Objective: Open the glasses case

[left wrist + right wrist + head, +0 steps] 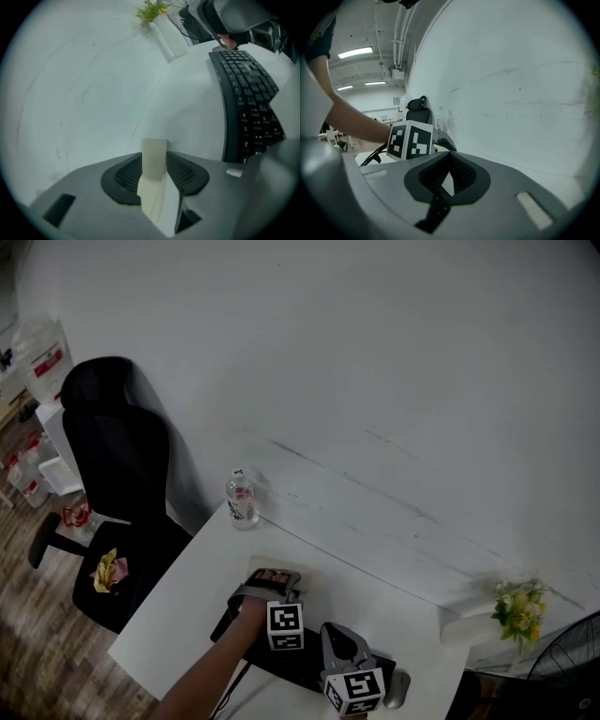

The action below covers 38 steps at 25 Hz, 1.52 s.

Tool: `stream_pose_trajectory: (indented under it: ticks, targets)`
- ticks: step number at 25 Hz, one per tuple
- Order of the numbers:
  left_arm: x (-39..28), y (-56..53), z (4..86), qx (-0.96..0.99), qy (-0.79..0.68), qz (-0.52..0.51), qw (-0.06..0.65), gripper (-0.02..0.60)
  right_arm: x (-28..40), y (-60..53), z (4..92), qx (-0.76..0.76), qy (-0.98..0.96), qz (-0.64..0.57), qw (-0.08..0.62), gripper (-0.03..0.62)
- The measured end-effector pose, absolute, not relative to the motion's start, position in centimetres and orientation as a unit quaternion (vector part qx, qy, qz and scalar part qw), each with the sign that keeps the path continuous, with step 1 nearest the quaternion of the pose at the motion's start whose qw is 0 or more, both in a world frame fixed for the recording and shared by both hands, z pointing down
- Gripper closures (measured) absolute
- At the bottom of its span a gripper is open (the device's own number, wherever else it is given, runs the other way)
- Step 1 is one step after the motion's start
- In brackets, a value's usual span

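Both left gripper (pixel 154 161) pads are clamped on the cream glasses case (pixel 153 146) between them — judged light, rigid, best taken at its lid edge — those of the right gripper (pixel 449 159) pressed together, empty.

No text could be read. A label was seen on the clear bottle (pixel 241 498) left of centre in the head view, but its print was too small. Red labels on the white containers (pixel 42 357) at the upper left were blurred. Key legends on the keyboard (pixel 248 108), at the right of the left gripper view, were not resolved.
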<state>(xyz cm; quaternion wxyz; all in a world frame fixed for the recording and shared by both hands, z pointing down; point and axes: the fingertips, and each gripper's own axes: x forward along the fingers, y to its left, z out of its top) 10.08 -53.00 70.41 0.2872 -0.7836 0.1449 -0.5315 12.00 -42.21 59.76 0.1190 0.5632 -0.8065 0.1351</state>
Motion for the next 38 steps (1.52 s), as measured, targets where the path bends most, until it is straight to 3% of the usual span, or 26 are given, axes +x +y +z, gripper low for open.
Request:
stream_pose_trajectory:
  ticks: [8, 19, 38]
  targets:
    - [10.1, -53.1, 71.1, -0.780, 0.140, -0.534, 0.292, 0.433, 12.1, -42.1, 60.4, 0.563, -0.805, 0.142, 0.121, 0.586]
    - [10.4, -53.9, 69.1, -0.785, 0.167, -0.510, 0.309, 0.525, 12.3, -41.9, 60.6, 0.564, -0.804, 0.145, 0.120, 0.586]
    - [11.4, -60.3, 67.0, -0.789, 0.227, -0.494, 0.285, 0.541, 12.8, -40.3, 60.8, 0.574, -0.798, 0.146, 0.112, 0.586]
